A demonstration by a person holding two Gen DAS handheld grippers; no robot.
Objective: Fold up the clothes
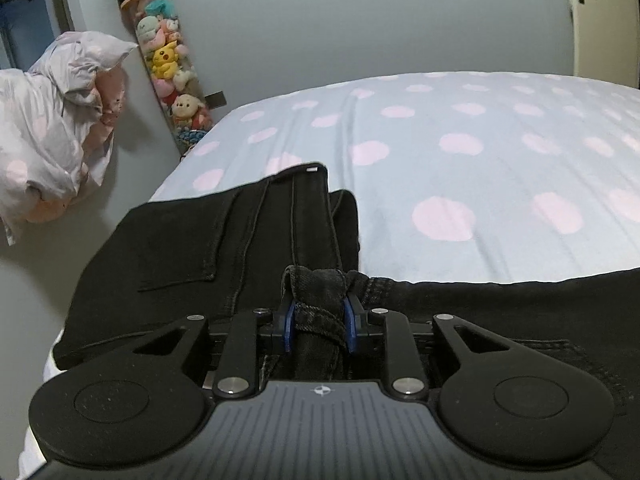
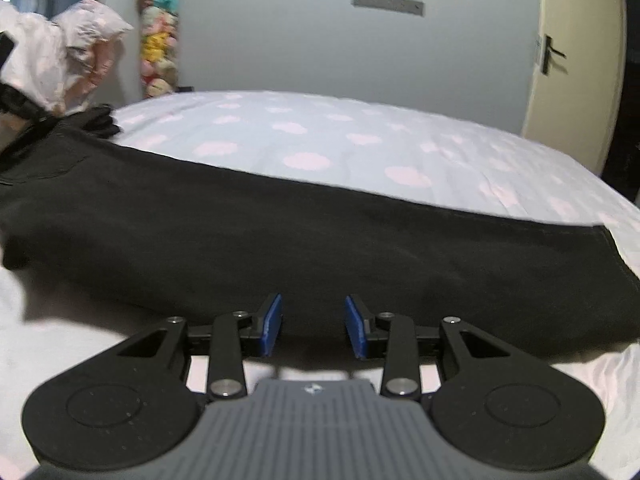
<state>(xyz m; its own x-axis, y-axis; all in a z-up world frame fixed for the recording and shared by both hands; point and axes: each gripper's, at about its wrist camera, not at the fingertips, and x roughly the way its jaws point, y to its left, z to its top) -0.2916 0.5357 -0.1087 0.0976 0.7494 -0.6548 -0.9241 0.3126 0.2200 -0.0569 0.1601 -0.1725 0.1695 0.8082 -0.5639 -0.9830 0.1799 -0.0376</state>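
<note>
On bed (image 1: 460,184) | left gripper (image 1: 320,320) pinches black jeans (image 1: 180,248) fold | right gripper (image 2: 314,326) part-open, empty, at leg edge | advice: grip right before lifting together.

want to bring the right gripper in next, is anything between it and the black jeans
Nothing visible. The right gripper, pads apart, sits at the near edge of the black jeans with only bare bed sheet around. The left gripper is already shut on a bunched fold of the jeans.
</note>
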